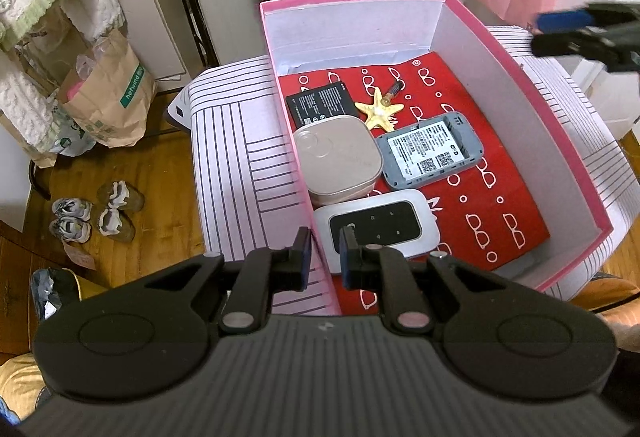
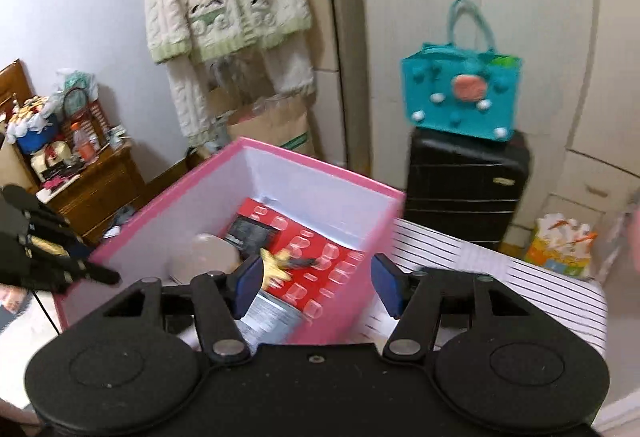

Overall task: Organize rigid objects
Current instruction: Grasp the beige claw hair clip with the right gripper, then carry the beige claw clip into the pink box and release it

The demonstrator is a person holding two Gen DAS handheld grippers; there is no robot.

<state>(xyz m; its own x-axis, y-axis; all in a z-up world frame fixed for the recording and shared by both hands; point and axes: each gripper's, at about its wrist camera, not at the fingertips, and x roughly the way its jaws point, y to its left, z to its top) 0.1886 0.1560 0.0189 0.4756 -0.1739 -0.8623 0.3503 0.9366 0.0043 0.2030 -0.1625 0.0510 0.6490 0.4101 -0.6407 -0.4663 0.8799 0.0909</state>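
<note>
A cluttered bedroom: wardrobe doors behind, a black suitcase (image 2: 466,193) carrying a teal bag (image 2: 460,97), paper bags and shoes on the wood floor. A striped-covered bench (image 1: 240,173) carries the pink box (image 1: 520,89), open-topped, white inside, lined with a red printed sheet (image 1: 492,193).

Contents, all lying flat in the left half of the box: a black battery (image 1: 320,103) at 11 o'clock, a starfish (image 1: 378,111) just beside it, a beige tin (image 1: 338,161) against the left wall, a grey router back (image 1: 430,151) to its right, and a white router (image 1: 376,227) at the near end. The right half of the sheet is bare.

The left gripper (image 1: 326,249) is closed on the left wall of the box near its near end, one finger outside, one inside, steadying it. The right gripper (image 2: 316,285) stands partly open with nothing between its pads, above the box's right rim.

Judged step: a piece has been placed and the right gripper is free for the next. No further loose piece shows on the bench; the next move calls for locating one before reaching.

Clearances: the tall walls demand entry from above. Free room lies from 1 to 5 o'clock inside the box. The bench margin around the box is narrow.
</note>
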